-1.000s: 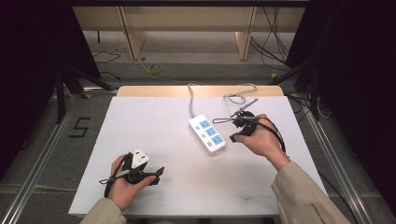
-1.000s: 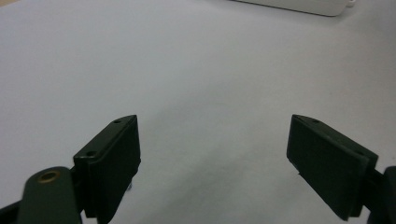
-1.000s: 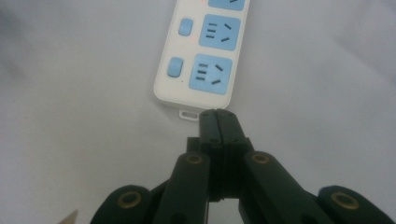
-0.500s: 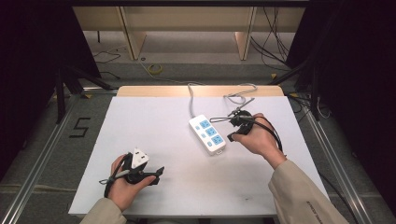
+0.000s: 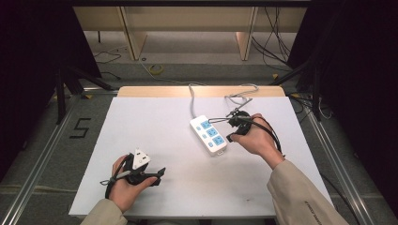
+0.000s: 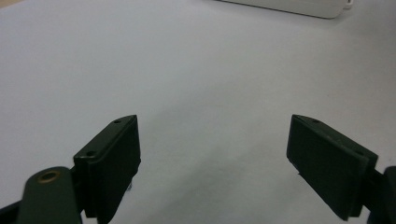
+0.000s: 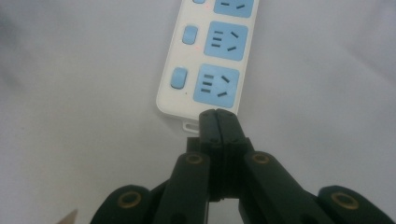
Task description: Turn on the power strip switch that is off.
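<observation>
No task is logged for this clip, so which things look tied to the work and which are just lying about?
Likely in play:
- white power strip with blue sockets
- right gripper, jaws shut, tips at the strip's end
- left gripper, jaws open over bare table

Lying about:
- yellow cable coil on the floor
- black "5" mark on the floor
- wooden frame legs behind the table

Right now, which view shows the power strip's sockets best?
The right gripper view: the power strip sits close up, its blue sockets and switches clear, just beyond the shut right gripper. The high view shows the whole strip but small. The left gripper view catches just a white edge at the top.
</observation>
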Tool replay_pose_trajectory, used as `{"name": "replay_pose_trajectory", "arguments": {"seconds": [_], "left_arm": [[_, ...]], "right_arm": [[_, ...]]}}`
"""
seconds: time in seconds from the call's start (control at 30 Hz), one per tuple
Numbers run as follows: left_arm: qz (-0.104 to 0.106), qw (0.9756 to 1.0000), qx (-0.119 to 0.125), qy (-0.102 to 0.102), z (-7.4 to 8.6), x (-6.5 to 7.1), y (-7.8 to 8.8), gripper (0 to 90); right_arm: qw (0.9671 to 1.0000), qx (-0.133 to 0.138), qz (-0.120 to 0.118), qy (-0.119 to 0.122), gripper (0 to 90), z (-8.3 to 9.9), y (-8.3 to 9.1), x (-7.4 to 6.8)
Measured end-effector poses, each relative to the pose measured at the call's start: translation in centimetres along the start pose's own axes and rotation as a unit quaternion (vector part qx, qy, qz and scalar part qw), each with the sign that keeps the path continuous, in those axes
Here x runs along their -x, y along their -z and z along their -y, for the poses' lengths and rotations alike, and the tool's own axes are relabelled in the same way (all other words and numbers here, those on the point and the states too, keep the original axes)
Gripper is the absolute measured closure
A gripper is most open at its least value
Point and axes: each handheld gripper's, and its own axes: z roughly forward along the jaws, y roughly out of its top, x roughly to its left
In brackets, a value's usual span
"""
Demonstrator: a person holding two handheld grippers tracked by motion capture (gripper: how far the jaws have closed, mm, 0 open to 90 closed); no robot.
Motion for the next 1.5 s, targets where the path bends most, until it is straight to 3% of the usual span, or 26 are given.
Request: {"name": "replay_pose_trajectory", "arguments": {"seconds": [1.5], "left_arm": [[-0.003,1.0,0.001,-0.003,0.0,0.0,0.0,17.3]], "right_arm": [[1.0,-0.003,0.002,0.005,90.0,-2.0,-1.8,-0.4]]}}
